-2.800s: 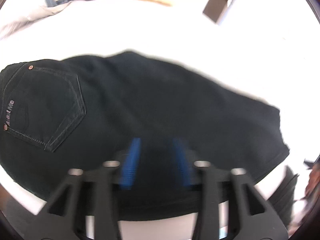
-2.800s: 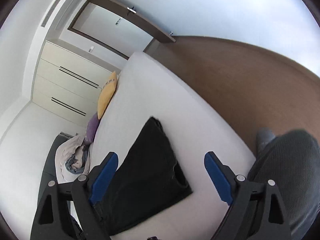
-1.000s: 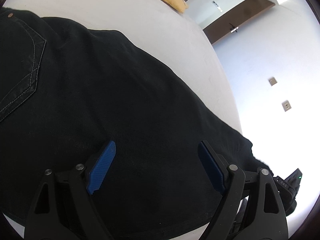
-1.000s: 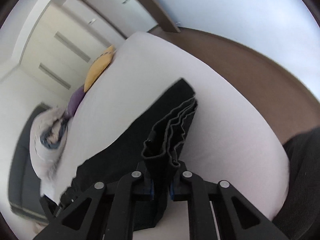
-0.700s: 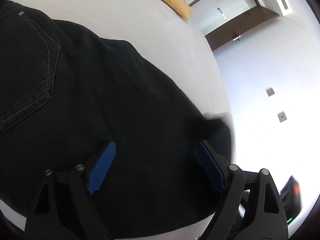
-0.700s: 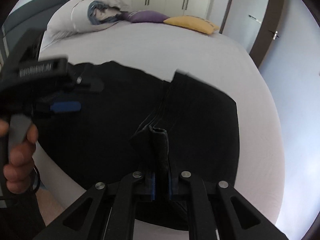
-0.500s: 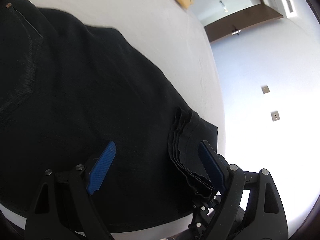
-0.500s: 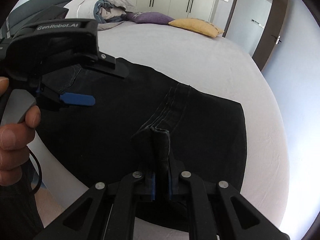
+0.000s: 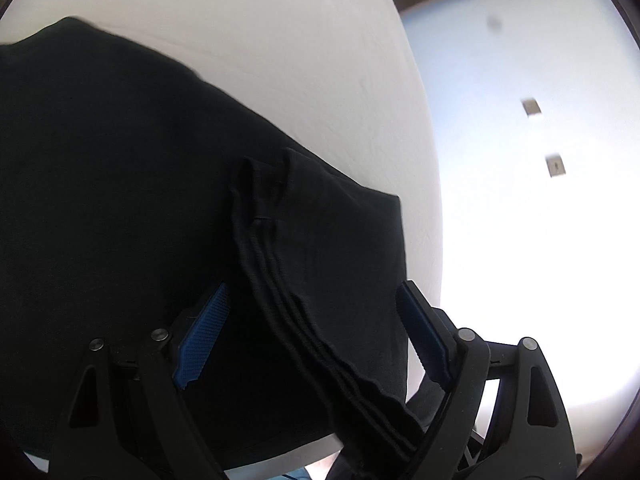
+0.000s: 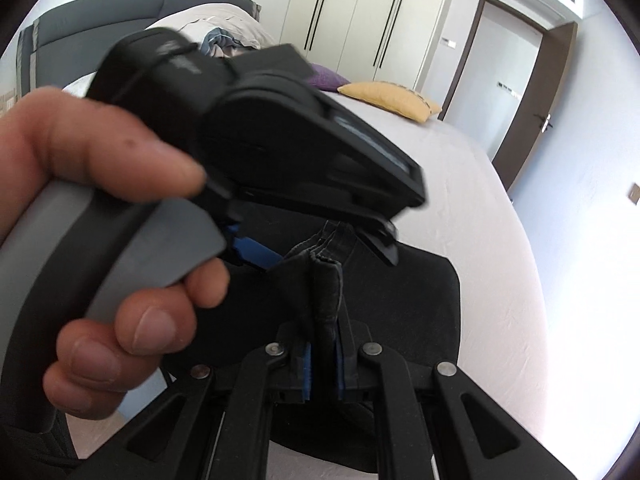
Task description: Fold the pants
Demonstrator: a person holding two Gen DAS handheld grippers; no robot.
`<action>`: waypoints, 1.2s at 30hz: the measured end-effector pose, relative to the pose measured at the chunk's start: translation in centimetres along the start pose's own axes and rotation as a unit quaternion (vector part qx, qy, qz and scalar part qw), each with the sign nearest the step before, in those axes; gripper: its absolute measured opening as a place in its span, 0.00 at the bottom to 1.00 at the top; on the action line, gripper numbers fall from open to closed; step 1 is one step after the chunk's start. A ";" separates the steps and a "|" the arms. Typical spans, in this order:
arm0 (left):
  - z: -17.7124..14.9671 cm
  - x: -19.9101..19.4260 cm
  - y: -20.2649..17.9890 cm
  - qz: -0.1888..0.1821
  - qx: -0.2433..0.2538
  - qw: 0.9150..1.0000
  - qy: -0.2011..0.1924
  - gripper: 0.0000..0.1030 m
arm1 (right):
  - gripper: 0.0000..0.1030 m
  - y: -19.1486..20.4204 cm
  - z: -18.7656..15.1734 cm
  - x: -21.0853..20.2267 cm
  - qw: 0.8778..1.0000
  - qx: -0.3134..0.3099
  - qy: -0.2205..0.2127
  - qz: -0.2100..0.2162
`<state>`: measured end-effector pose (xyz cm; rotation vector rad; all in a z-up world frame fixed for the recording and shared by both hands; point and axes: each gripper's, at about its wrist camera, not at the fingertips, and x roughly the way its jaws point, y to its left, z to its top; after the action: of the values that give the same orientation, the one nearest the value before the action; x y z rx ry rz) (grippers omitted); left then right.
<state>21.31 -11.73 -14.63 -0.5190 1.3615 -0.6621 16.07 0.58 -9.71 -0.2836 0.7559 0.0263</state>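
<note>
Nearest in the right wrist view: right tool (image 10: 322,364) clamped on a stacked bunch of hem layers of the black pants (image 10: 400,304), held upright from 6 o'clock toward centre. Just beyond, at 9 to 12 o'clock, the person's left hand (image 10: 100,240) wrapped round the grey grip of the left tool (image 10: 312,240), blurred, hovering over the same raised hems.

From the left wrist view: left tool (image 9: 316,336) spread wide apart, blue pads (image 9: 204,336) straddling the hem stack, nothing pinched. Hem ridge (image 9: 304,320) running on a long diagonal from 5 o'clock up toward centre, passing between the open pads. Rest of the pants (image 9: 100,180) lying flat on the bed (image 9: 280,60) from 9 to 11 o'clock, so the body of the garment lies to the left and away from the hems.

Judged: leg ends carried over toward the waist end, fold partly done; left tool the nearer one to take or pin the ridge, closing across its long axis.

Farther off: yellow cushion (image 10: 390,98), purple cushion (image 10: 324,78) and heaped bedding (image 10: 216,36) at 12 o'clock, wardrobe (image 10: 360,12) and door (image 10: 532,92) at 1 o'clock. No containers in view
</note>
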 end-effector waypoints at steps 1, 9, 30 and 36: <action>0.2 0.3 -0.5 0.002 0.011 1.000 0.008 0.67 | 0.09 0.2 0.0 -0.1 1.000 -0.005 -0.001 0.000; 1.6 -0.5 -1.6 0.055 0.071 0.996 0.026 0.15 | 0.09 3.5 -0.1 -1.1 0.998 -0.061 -0.016 0.011; 4.7 -11.3 13.5 0.151 0.066 0.986 -0.008 0.11 | 0.10 16.4 2.0 4.4 0.977 -0.176 0.009 0.119; 4.9 -13.5 16.4 0.137 0.049 0.989 -0.014 0.13 | 0.17 15.3 1.1 6.3 0.978 -0.152 0.046 0.139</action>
<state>27.19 9.21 -15.55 -0.2541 1.3356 -0.4905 19.44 15.13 -16.97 -0.4699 0.8797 0.3979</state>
